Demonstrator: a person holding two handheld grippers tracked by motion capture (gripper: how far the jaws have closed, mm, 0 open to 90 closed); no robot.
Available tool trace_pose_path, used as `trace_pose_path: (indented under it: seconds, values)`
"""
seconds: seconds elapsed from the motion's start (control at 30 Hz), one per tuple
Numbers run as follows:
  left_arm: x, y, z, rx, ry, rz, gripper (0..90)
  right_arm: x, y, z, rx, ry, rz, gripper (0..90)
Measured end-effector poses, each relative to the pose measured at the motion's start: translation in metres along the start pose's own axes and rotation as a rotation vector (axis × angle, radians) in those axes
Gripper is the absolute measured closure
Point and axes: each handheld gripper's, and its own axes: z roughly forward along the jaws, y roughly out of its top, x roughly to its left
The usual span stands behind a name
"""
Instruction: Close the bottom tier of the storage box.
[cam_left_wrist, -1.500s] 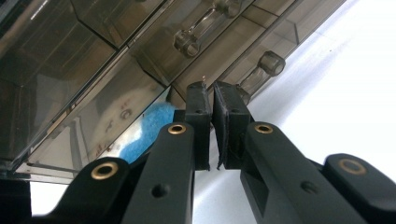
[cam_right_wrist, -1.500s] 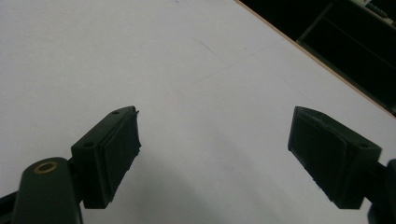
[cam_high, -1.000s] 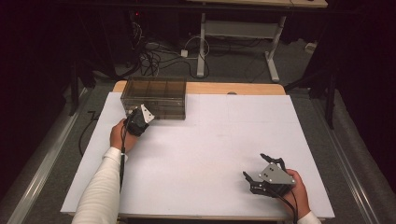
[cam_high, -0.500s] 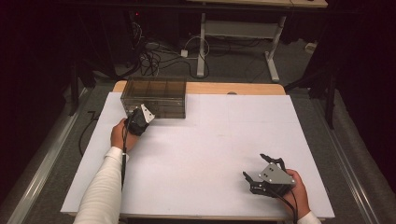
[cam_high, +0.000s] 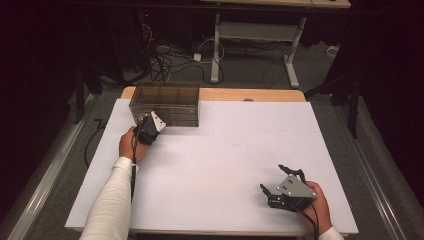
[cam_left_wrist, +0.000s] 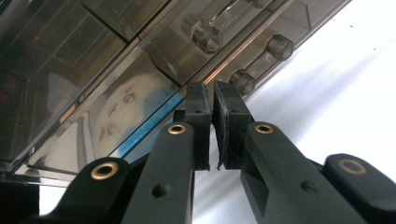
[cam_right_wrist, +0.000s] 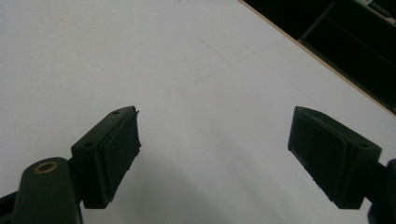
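Observation:
A smoky clear plastic drawer box (cam_high: 165, 102) stands at the far left of the white table top (cam_high: 225, 145). My left gripper (cam_high: 152, 124) is held right against the box's front lower left corner. In the left gripper view the jaws (cam_left_wrist: 211, 100) are shut, pad nearly on pad, with nothing seen between them. Their tips sit just beside a clear drawer knob (cam_left_wrist: 243, 81). A blue-edged white thing shows dimly through a drawer front (cam_left_wrist: 126, 112). My right gripper (cam_high: 274, 179) rests open near the front right of the table, and its pads (cam_right_wrist: 119, 149) stand wide apart over bare white surface.
Beyond the white top a strip of wooden table edge (cam_high: 250, 94) shows behind the box. Past it are a tangle of cables on the floor (cam_high: 165, 55) and the legs of another table (cam_high: 290, 70). A sleeved forearm (cam_high: 112, 200) comes in at the lower left.

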Motion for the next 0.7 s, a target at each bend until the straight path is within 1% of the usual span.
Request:
trace_pose_path:
  seconds: [0.13, 0.5, 0.7]
  values:
    - [-0.0002, 0.0, 0.0014, -0.001, 0.006, 0.004, 82.7, 0.0, 0.0, 0.0001, 0.001, 0.0, 0.0, 17.0]
    - [-0.0001, -0.0006, 0.0019, -0.006, 0.007, -0.004, 82.7, 0.0005, 0.0, 0.0007, 0.004, 0.0, -0.005, 17.0]
    - [0.0017, -0.0024, 0.0016, -0.017, 0.005, -0.029, 82.6, 0.0, -0.0004, 0.0006, 0.002, 0.0, -0.002, 17.0]
